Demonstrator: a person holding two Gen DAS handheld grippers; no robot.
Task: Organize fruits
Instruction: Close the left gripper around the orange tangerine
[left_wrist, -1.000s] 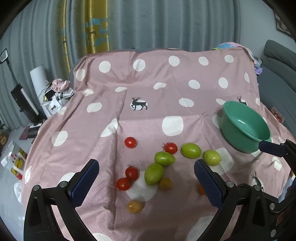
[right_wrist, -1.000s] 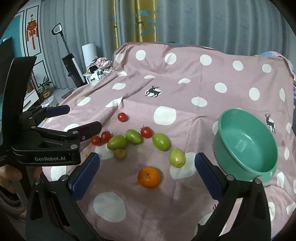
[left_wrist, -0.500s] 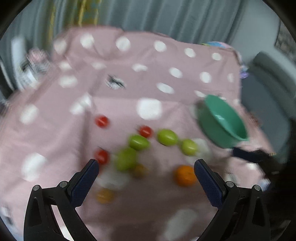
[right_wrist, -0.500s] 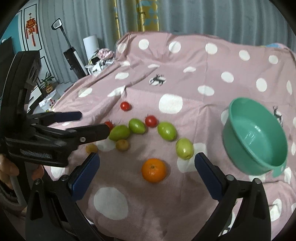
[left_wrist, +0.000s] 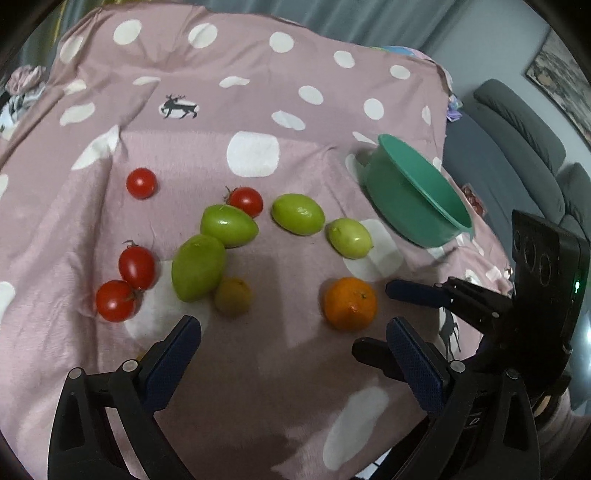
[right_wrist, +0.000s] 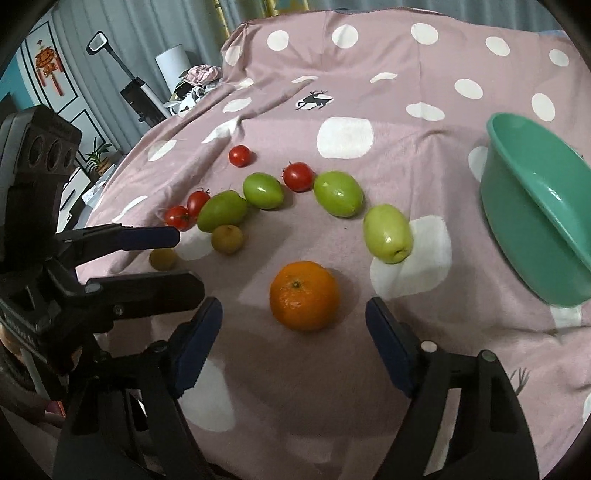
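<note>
An orange (right_wrist: 303, 295) lies on the pink dotted cloth, just ahead of my right gripper (right_wrist: 293, 334), which is open and empty. It also shows in the left wrist view (left_wrist: 349, 303). Several green fruits (right_wrist: 337, 193) (left_wrist: 198, 267), several red tomatoes (right_wrist: 298, 176) (left_wrist: 136, 266) and small yellowish fruits (right_wrist: 226, 239) (left_wrist: 232, 296) lie beyond. A green bowl (right_wrist: 535, 210) (left_wrist: 417, 195) sits tilted at the right. My left gripper (left_wrist: 291, 356) is open and empty, low over the cloth in front of the fruits. The right gripper (left_wrist: 384, 321) shows at the right of the left wrist view.
The cloth (right_wrist: 369, 92) covers a raised surface that slopes up at the back. A grey sofa (left_wrist: 517, 133) stands at the right. A vacuum (right_wrist: 136, 92), a white roll and clutter stand on the floor at the left.
Both grippers have moved forward and lower toward the fruits. The left view has swung right, so the orange and right gripper now show. The orange now sits close in front of the right gripper's fingers.
</note>
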